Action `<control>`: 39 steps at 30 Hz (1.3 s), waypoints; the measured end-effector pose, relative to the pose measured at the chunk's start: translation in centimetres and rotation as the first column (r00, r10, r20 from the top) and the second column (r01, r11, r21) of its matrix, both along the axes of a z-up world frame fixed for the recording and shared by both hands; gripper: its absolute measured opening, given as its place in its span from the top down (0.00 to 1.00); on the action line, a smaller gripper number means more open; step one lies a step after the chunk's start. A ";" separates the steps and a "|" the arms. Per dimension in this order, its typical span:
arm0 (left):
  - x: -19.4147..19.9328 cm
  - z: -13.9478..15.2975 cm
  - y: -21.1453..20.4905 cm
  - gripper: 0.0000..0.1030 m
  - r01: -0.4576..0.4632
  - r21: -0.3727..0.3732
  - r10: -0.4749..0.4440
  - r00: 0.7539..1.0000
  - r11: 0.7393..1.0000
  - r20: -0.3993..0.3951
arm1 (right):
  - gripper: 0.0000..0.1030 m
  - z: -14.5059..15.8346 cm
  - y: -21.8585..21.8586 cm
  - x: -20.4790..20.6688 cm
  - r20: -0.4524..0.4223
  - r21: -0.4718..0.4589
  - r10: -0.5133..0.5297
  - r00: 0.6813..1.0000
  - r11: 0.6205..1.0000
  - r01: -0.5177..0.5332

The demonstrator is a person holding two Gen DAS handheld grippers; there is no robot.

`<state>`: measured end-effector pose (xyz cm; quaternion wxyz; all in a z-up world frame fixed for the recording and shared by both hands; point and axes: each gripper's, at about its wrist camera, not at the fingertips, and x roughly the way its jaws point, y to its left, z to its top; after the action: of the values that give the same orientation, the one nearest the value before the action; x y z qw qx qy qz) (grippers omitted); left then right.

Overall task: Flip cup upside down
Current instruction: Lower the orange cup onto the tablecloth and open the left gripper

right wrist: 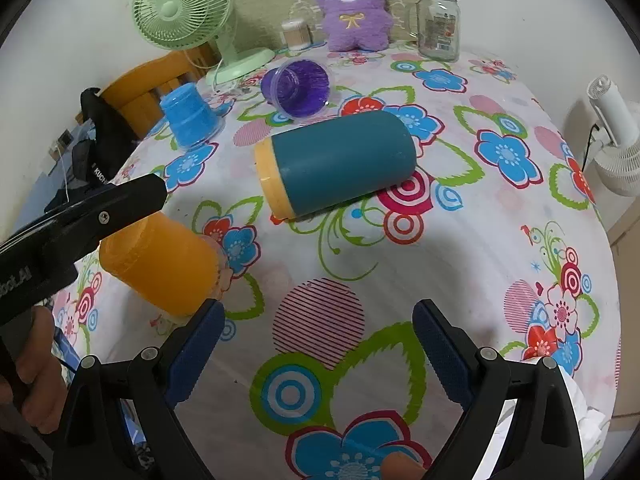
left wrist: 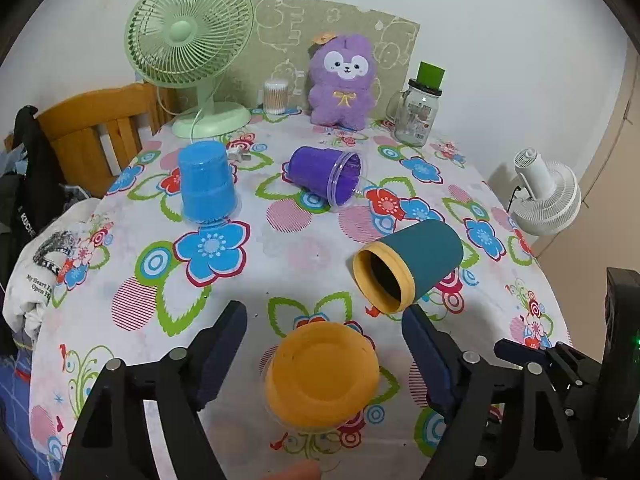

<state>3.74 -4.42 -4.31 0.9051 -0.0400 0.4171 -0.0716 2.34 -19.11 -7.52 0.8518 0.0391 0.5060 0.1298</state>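
- The left gripper (left wrist: 324, 344) is open wide, with its two fingers on each side of the orange cup (left wrist: 322, 376) but not touching it
- The orange cup stands upside down, bottom up, near the front edge of the table (left wrist: 120, 280)
- The right gripper (right wrist: 316, 344) is open wide too and holds nothing; only flowery cloth lies between its fingers
- The teal cup (right wrist: 340, 164) lies on its side in the middle, with its yellow rim pointing left and near
- The purple cup (left wrist: 326, 176) lies on its side farther back, its mouth to the right
- The blue cup (left wrist: 206, 182) stands upside down at the far left, near the table's left edge
- There is bare cloth between the cups, and more on the near right side
- Far back stand a green fan (left wrist: 192, 52), a purple plush toy (left wrist: 344, 84) and a glass jar (left wrist: 416, 114)
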 end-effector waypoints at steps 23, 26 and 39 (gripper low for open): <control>-4.7 4.3 6.8 0.02 -0.167 -0.030 0.170 0.971 0.985 0.167 | 0.00 6.8 5.7 -2.5 0.197 -0.113 0.068 0.978 0.993 -0.046; -5.2 4.6 7.6 0.02 -0.179 -0.035 0.182 0.967 0.983 0.177 | 0.00 7.7 6.5 -2.8 0.229 -0.135 0.067 0.971 0.990 -0.037; -6.8 5.9 9.7 0.01 -0.212 -0.041 0.216 0.949 0.976 0.229 | 0.00 10.9 9.5 -4.3 0.355 -0.167 0.083 0.931 0.986 -0.024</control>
<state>-3.08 5.31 1.64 0.9497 -0.0835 0.3012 0.0193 -1.95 -9.64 3.38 0.9266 -0.0677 0.3509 0.1167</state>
